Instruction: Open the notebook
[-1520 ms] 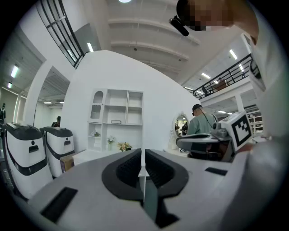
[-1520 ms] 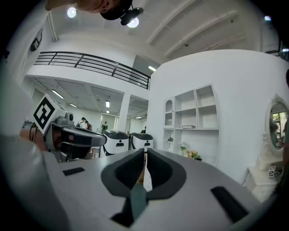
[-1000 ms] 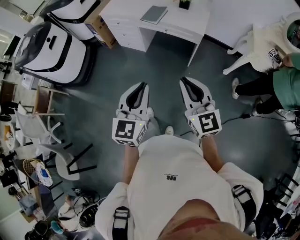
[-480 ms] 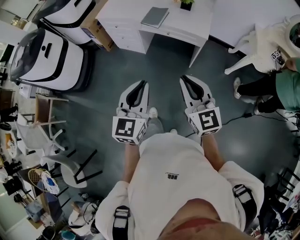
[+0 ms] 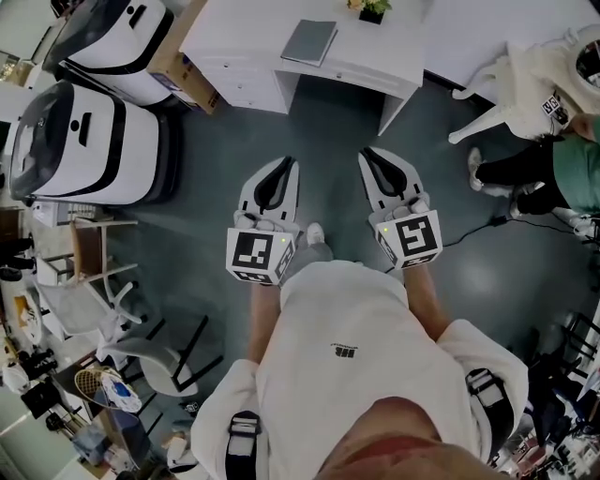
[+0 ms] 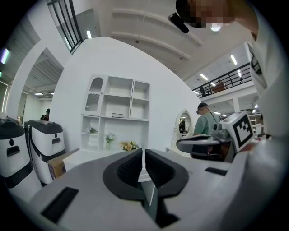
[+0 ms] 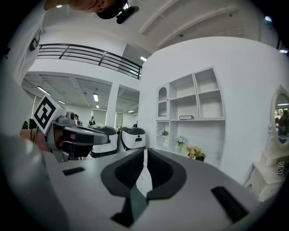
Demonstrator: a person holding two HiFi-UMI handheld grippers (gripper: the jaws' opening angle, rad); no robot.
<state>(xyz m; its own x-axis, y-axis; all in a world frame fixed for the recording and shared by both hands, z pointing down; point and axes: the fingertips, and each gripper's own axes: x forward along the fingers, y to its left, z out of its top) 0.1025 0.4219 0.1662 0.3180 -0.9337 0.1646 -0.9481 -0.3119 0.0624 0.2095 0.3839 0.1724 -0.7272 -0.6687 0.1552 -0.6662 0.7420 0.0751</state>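
A closed grey notebook (image 5: 309, 42) lies flat on a white desk (image 5: 380, 56) at the top of the head view. My left gripper (image 5: 285, 165) and right gripper (image 5: 367, 155) are held side by side over the grey floor, well short of the desk, both pointing toward it. In the left gripper view the left gripper (image 6: 143, 155) has its dark pads pressed together with nothing between them. The right gripper (image 7: 145, 155) looks the same in its own view, shut and empty. The notebook does not show in either gripper view.
Two white and black machines (image 5: 84, 141) and a cardboard box (image 5: 176, 58) stand left of the desk. A small flower pot (image 5: 373, 9) sits on the desk behind the notebook. A person (image 5: 553, 169) sits at the right beside a white chair (image 5: 511, 89). Chairs (image 5: 94, 272) crowd the left.
The desk and notebook have come lower in the head view as the person walks toward them. Both grippers keep their pose in front of the body and stay shut.
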